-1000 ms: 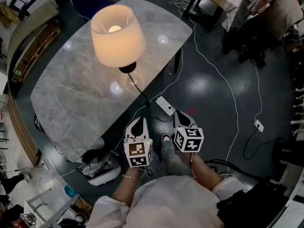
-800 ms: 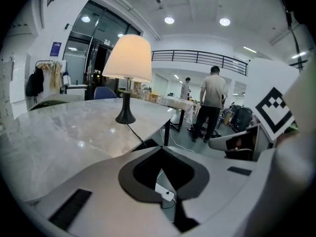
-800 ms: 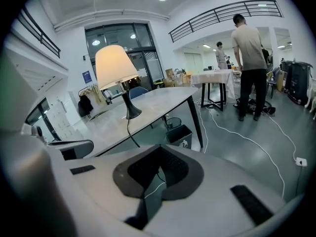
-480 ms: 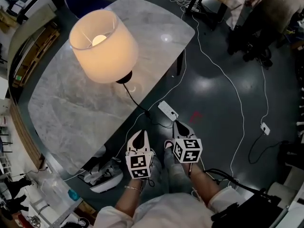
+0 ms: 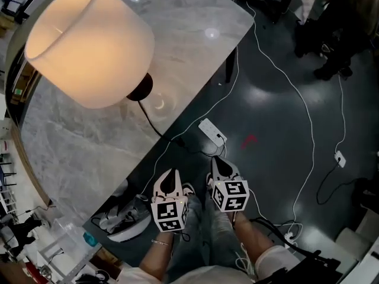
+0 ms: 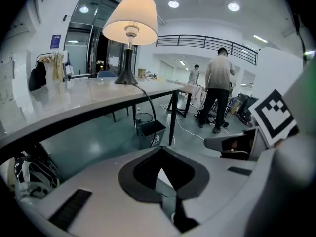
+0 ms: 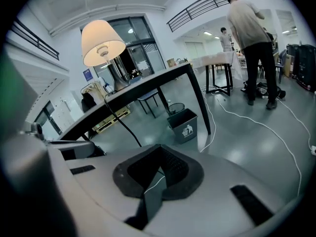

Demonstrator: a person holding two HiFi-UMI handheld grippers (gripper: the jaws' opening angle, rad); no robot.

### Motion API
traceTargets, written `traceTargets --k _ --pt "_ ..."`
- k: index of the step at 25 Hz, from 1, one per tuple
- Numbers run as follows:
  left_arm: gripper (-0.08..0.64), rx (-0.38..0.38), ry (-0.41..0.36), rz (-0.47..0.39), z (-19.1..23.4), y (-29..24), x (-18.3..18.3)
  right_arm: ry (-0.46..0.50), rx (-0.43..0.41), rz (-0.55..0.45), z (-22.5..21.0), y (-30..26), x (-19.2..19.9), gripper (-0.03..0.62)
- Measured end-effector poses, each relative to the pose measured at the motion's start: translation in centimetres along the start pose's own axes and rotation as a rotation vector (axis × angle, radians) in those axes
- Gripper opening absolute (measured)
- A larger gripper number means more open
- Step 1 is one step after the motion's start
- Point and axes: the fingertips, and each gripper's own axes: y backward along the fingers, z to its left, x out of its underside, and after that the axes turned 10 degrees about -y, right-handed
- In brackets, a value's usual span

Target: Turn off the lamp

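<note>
Lamp (image 5: 89, 46): lit, upright on worktop (image 5: 189, 46); cord (image 5: 151, 122) drops over the edge.
Left hand-held gripper (image 5: 170, 179): clenched, empty, below worktop edge.
Right hand-held gripper (image 5: 219, 167): clenched, empty, just beside the left.

Left gripper (image 5: 169, 179) sits low, just off the near edge of the table (image 5: 89, 152), nose tilted down and away from the body, jaws pressed together with nothing between them. Right gripper (image 5: 220, 167) is right beside it, a touch farther from the table, jaws closed and empty too. Left forearm (image 5: 156, 254) and right forearm (image 5: 256, 234) run straight back from them.
</note>
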Motion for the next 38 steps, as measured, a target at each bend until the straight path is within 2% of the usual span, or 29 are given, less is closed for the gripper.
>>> traceTargets --k 7,10,14,18,23,32,38 --pt "0.008 -0.01 -0.001 0.034 0.5 -4.3 5.0 -0.022 -0.012 0.043 -3.0 -3.3 5.0 -0.002" --pt "0.008 -0.017 0.007 0.044 0.6 -5.8 7.1 -0.06 -0.035 0.047 -3.7 -4.2 6.5 -0.002" --pt "0.008 -0.023 0.033 0.049 0.9 -7.8 9.8 -0.06 -0.068 0.043 -4.5 -6.3 8.4 -0.002" --pt "0.008 -0.012 0.023 0.06 1.1 -8.8 11.7 -0.075 -0.103 0.039 -4.7 -8.1 10.1 -0.002" --pt "0.008 0.009 -0.003 0.071 1.0 -8.9 12.4 -0.055 -0.126 0.056 -4.4 -9.1 11.4 -0.002" --pt "0.008 -0.009 0.002 0.058 2.2 -9.4 11.7 0.089 -0.2 0.06 -1.5 -12.9 11.6 0.003" --pt "0.008 -0.026 0.01 0.062 2.9 -10.0 12.1 0.132 -0.226 0.056 -0.4 -15.4 10.8 0.06"
